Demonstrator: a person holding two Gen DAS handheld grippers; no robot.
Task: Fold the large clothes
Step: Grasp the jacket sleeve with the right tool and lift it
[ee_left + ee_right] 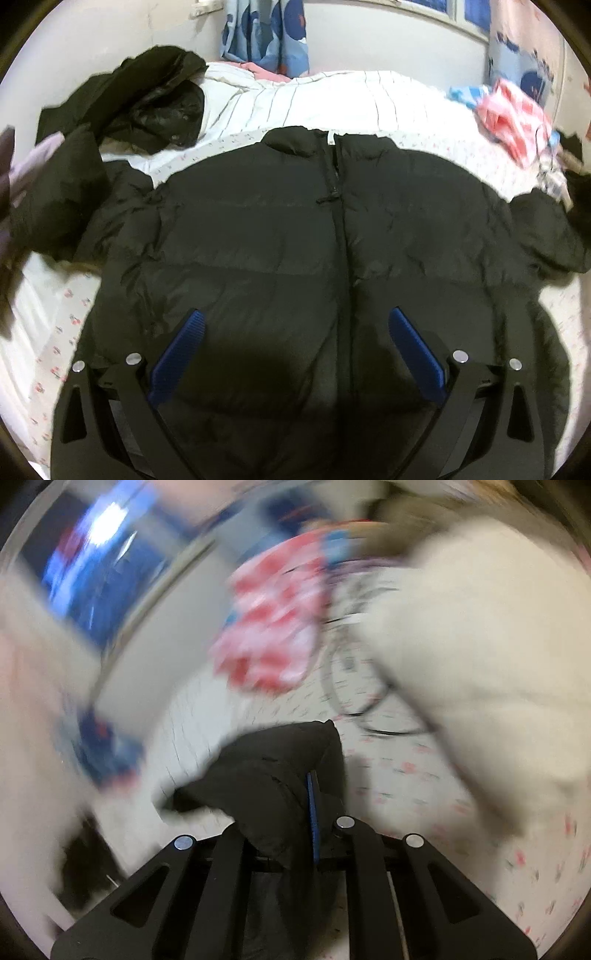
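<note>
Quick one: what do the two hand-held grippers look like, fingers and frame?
Left hand-held gripper: matte black angled frame with slotted cutouts, round silver pivot pins, ribbed blue pads on both fingers. Right hand-held gripper: same black frame and silver pins; one blue pad edge shows. No cables, markings or sleeves visible.

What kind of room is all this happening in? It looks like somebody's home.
Most likely a bedroom at home: a black puffer jacket is spread on a bed with a floral sheet, a striped duvet lies behind it, and patterned blue curtains hang by the wall.
</note>
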